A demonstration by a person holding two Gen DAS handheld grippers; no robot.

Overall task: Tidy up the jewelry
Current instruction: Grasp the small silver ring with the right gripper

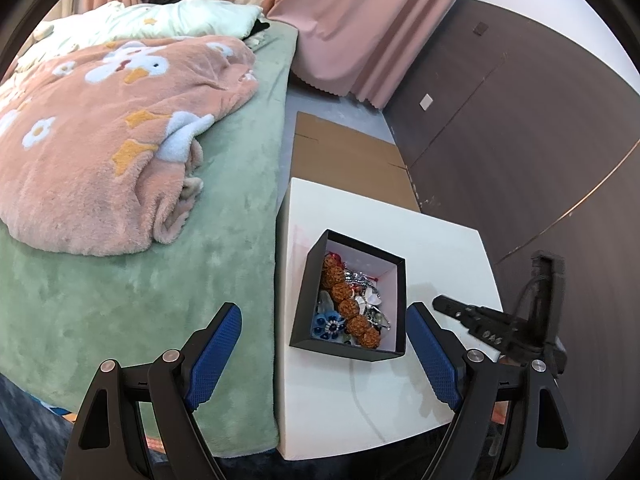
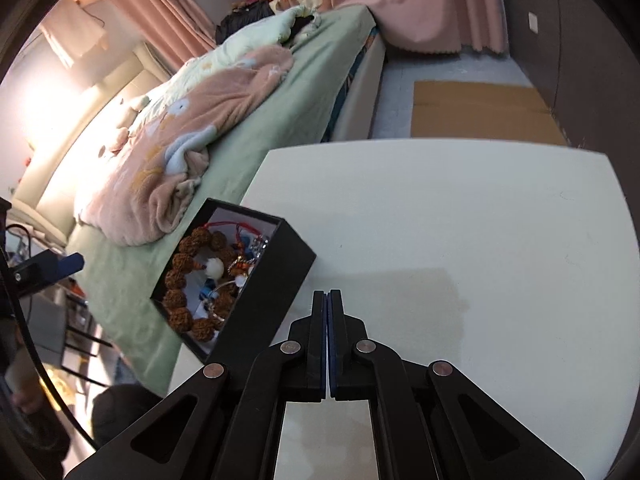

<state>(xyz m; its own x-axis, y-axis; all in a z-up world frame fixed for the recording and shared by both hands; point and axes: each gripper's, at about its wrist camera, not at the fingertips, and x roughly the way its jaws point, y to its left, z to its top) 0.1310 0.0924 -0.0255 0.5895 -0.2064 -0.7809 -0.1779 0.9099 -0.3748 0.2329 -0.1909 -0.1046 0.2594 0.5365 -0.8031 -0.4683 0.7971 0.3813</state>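
Observation:
A black jewelry box (image 1: 352,350) stands on the white table (image 1: 436,240). It holds a brown bead bracelet (image 1: 344,300), a blue flower piece (image 1: 326,326), and silver and white pieces. My left gripper (image 1: 324,316) is open and empty, above and in front of the box, its blue pads on either side of it. In the right wrist view the box (image 2: 272,292) is at the left with the bead bracelet (image 2: 180,280) inside. My right gripper (image 2: 328,296) is shut and empty, just right of the box, over the table (image 2: 480,220). It also shows in the left wrist view (image 1: 440,302).
A bed with a green cover (image 1: 160,280) and a pink blanket (image 1: 100,140) lies against the table's left side. Flat cardboard (image 1: 348,156) lies on the floor beyond the table. Pink curtains (image 1: 360,20) and a dark wall (image 1: 520,120) stand behind and to the right.

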